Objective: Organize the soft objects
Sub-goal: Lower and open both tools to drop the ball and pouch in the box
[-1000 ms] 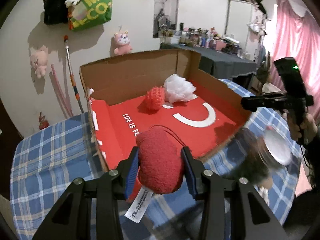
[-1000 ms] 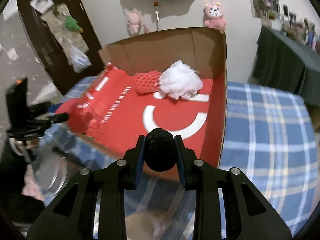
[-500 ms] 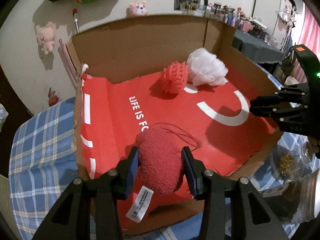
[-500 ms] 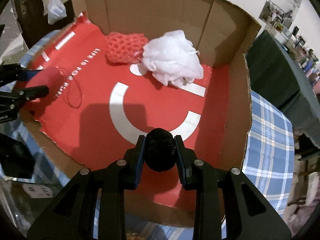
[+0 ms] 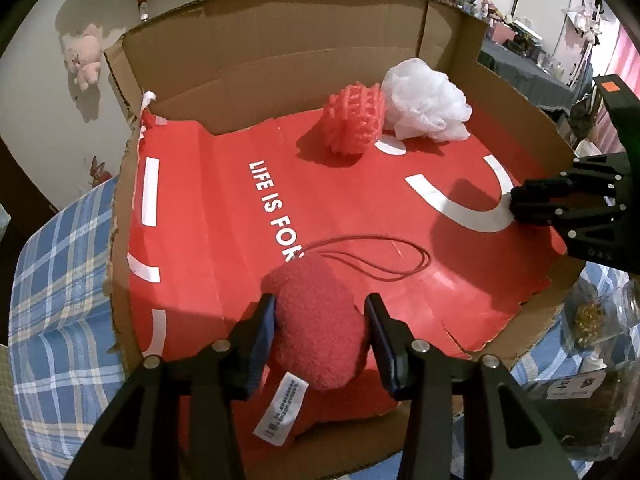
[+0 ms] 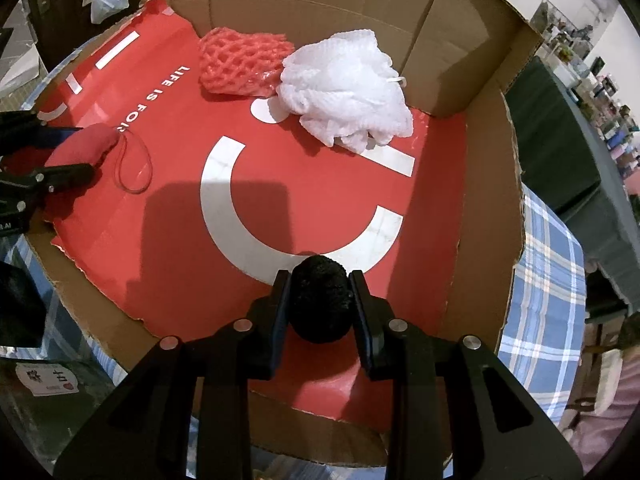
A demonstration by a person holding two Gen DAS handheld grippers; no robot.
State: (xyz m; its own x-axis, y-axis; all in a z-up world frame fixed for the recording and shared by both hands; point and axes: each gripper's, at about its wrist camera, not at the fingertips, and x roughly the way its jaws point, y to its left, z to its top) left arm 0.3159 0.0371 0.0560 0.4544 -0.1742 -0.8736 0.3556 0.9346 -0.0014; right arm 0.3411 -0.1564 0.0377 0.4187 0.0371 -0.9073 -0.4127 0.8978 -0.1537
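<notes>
Red plush: near left of cardboard box, between left gripper pads — jaws just been widening, pads touching it.
Black ball: near right — right gripper clamped narrowly on it.
Far side: red mesh, white pouf.

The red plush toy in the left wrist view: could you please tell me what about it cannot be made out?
- Red plush toy: its near end is hidden behind the left hand-held gripper.
- White label: print too small to read.
- Whether the pads still press it: unclear; the jaws have just been opening.
</notes>
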